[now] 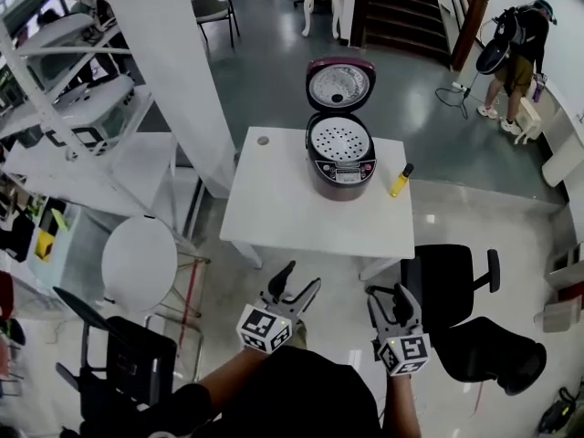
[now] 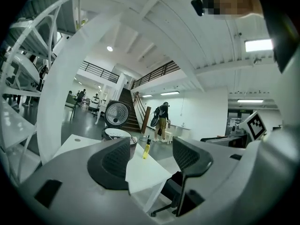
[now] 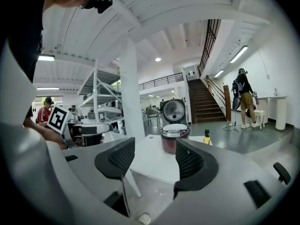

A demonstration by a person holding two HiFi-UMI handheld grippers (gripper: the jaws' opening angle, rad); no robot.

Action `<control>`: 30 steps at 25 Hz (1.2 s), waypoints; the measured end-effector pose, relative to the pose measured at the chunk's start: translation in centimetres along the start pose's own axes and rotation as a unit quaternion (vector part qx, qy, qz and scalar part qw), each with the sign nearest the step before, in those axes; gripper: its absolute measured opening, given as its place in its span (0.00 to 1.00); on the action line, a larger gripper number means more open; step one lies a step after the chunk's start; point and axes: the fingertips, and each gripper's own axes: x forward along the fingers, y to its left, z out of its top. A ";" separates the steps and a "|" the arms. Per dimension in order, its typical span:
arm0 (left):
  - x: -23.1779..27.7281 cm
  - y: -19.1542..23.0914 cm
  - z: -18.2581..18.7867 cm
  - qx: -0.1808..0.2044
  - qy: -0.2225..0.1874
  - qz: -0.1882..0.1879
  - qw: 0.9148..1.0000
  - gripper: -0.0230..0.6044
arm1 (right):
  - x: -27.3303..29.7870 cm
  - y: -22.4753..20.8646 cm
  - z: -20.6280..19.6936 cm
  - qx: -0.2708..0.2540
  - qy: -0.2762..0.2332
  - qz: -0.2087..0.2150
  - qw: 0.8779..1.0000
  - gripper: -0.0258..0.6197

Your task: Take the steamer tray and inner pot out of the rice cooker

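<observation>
Left gripper (image 1: 301,276) and right gripper (image 1: 387,292) gape empty before the lid-up rice cooker (image 1: 340,173), perforated steamer tray (image 1: 339,140) inside.

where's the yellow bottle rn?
In the head view, the yellow bottle stands on the white table, just right of the open rice cooker and near the table's right edge.

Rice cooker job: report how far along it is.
Done: the lid stands open. In hand: nothing; the left gripper and right gripper are open, short of the table. Left: lift the steamer tray, seated in the rice cooker, then the inner pot beneath, unseen.
</observation>
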 end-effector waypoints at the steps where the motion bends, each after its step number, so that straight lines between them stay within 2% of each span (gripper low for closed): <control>1: 0.9 1.0 0.5 -0.003 0.001 -0.002 1.000 0.45 | 1.4 -0.2 0.7 -0.002 0.001 0.002 1.000 0.41; 6: 4.6 5.9 2.5 -0.003 0.004 -0.010 1.000 0.45 | 8.0 -0.9 3.1 0.002 0.001 -0.009 1.000 0.41; 15: 10.6 13.4 4.9 -0.029 -0.007 -0.023 0.999 0.45 | 16.8 -2.1 4.6 0.004 0.037 -0.032 0.999 0.41; 18: 11.7 15.4 4.9 -0.038 -0.008 -0.025 0.999 0.45 | 19.2 -2.0 5.2 0.003 0.035 -0.033 0.999 0.41; 22: 13.2 16.9 4.9 -0.041 -0.005 -0.027 0.999 0.46 | 21.5 -1.9 5.3 -0.002 0.038 -0.028 0.999 0.41; 26: 14.5 17.9 5.5 -0.048 -0.015 -0.017 0.999 0.45 | 23.1 -2.6 4.9 0.005 0.052 -0.018 0.998 0.41; 30: 16.3 18.8 6.0 -0.048 -0.018 -0.002 0.999 0.45 | 24.9 -4.3 6.1 0.000 0.042 -0.010 0.999 0.41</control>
